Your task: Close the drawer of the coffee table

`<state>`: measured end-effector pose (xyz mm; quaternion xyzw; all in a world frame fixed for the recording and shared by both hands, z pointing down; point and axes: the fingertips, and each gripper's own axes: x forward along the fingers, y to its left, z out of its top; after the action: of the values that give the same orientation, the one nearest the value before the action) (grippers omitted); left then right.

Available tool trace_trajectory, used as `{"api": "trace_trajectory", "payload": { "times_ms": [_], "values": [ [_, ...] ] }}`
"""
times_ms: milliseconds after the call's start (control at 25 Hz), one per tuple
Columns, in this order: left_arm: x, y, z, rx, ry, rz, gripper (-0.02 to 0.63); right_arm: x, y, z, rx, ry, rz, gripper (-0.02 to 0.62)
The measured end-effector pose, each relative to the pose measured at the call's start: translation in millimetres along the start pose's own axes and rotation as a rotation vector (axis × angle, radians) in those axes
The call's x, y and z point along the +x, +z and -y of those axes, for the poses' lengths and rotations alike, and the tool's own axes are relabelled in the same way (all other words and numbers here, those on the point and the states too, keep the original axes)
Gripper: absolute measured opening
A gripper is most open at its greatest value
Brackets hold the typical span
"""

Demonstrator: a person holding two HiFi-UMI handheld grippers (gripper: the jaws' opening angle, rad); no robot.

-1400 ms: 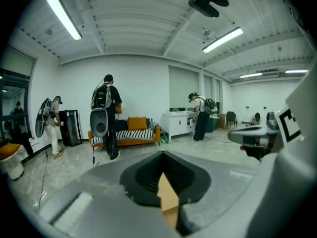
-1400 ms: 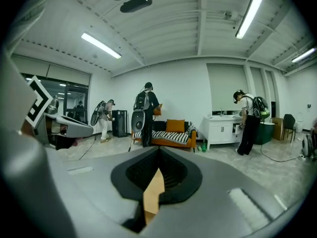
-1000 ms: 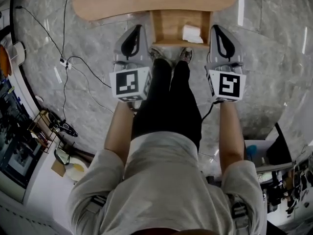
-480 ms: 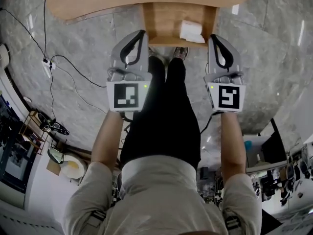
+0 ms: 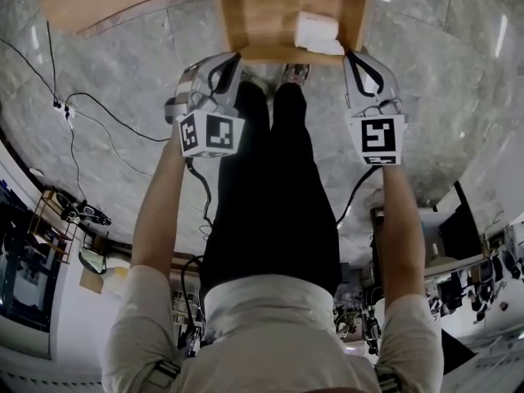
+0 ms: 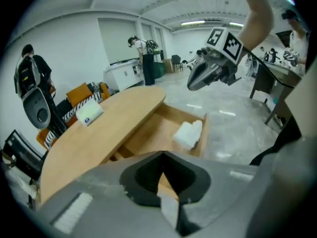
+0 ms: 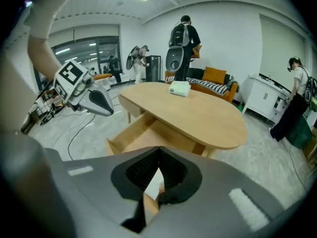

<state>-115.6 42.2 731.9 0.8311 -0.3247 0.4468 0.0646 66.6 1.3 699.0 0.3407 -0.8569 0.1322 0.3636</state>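
Wooden and pale, the drawer (image 5: 262, 19) stands pulled out of the coffee table (image 5: 106, 2) at the top centre of the head view, its front panel toward the person and a white folded item (image 5: 318, 33) inside. Its slide runs up the frame, so I judge the closing push must go that way. The left gripper (image 5: 235, 59) and right gripper (image 5: 353, 56) flank the front panel's two corners, about equally near; whether either touches the wood I cannot tell.

In the left gripper view, the jaws are pressed together on nothing. The drawer (image 6: 161, 125) lies just beyond them, centre frame, and the right gripper (image 6: 195, 81) hangs at upper right.

In the right gripper view, those jaws are likewise together and empty. The drawer (image 7: 136, 130) lies just ahead, slightly left, under the coffee table (image 7: 198, 110).
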Motion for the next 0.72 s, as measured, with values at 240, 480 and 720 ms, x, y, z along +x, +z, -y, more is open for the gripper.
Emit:
{"api": "trace_trajectory", "payload": {
  "times_ms": [240, 480, 720],
  "values": [
    [31.8, -77.2, 28.3, -0.023, -0.062, -0.185, 0.021, 18.0, -74.1, -8.1, -0.139, 0.080, -0.141, 0.008],
    [42.1, -112.9, 46.7, 0.113, -0.133, -0.288, 0.068, 16.0, -131.1, -2.5, -0.324, 0.103, -0.249, 0.012],
    [49.8, -131.8, 59.4, 0.212, -0.187, -0.339, 0.118, 16.4, -173.9, 11.9, -0.392, 0.120, -0.403, 0.152]
  ]
}}
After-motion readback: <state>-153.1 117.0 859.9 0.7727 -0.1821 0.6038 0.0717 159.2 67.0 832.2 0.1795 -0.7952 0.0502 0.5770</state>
